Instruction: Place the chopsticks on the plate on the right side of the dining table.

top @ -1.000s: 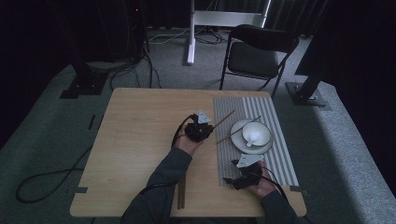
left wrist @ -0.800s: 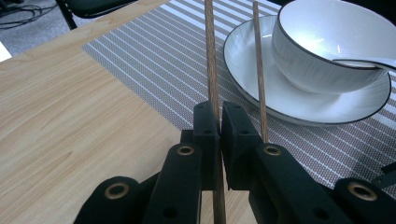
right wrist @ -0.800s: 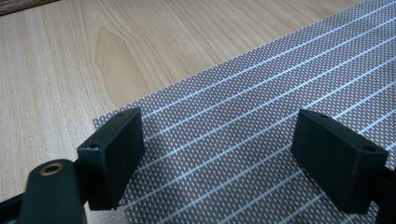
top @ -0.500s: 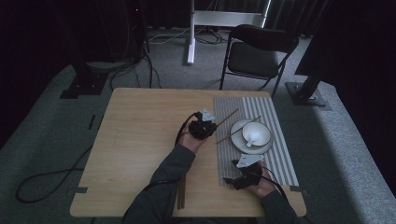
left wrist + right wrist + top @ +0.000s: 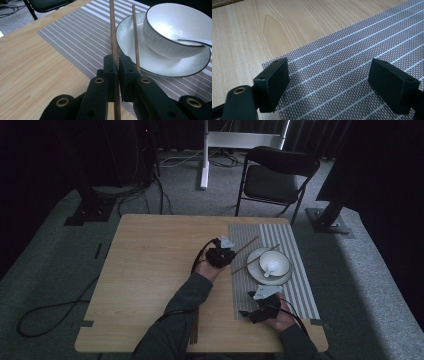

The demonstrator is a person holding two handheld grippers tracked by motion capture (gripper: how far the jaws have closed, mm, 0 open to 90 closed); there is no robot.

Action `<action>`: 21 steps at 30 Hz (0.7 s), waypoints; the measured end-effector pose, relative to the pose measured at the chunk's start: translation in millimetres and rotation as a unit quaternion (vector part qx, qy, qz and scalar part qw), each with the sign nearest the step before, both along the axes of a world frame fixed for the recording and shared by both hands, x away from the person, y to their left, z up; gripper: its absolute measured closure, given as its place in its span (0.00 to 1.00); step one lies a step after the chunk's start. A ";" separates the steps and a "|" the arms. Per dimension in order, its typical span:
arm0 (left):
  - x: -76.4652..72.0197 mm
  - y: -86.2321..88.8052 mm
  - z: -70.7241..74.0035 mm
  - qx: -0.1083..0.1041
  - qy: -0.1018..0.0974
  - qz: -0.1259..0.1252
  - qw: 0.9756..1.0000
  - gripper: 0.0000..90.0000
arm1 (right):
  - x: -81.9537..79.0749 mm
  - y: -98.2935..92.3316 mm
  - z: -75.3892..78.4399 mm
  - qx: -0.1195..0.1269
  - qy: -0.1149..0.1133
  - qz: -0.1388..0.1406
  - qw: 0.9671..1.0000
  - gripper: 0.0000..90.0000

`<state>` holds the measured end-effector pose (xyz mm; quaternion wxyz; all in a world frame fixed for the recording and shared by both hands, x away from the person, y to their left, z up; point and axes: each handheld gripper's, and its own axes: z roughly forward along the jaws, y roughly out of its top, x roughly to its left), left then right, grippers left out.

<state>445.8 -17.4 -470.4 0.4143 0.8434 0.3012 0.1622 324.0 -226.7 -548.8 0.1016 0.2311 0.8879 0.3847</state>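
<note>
Left gripper view shows our left tongs (image 5: 117, 68) clamped on one wooden chopstick (image 5: 112, 32), gripped near its lower part, with most of its length running ahead of the pads above the striped placemat (image 5: 82, 40). A second chopstick (image 5: 135, 37) lies just beside the tongs on their right, its far part resting on the rim of the white plate (image 5: 160, 65) that carries the white bowl (image 5: 172, 32) and spoon (image 5: 197, 42).

We judge the main risk to be pivoting: the hold is narrow and off-centre, so the held chopstick may swing or slip and strike the bowl. Any sideways sweep could also knock the second chopstick off the plate and roll it across the desk (image 5: 32, 65).

Right gripper view shows the right tongs (image 5: 337, 85) spread wide and empty above the placemat's near corner, well apart from the crockery; we see little hazard there.
</note>
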 end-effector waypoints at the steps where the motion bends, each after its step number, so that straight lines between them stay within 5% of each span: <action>1: 0.4 -0.7 -0.1 -0.001 0.000 0.000 1.000 0.95 | 0.0 0.0 0.0 0.000 0.000 0.000 1.000 0.18; 21: 8.8 -13.7 2.6 -0.006 -0.002 -0.007 1.000 0.95 | 0.1 0.0 -0.1 0.000 0.000 0.000 1.000 0.18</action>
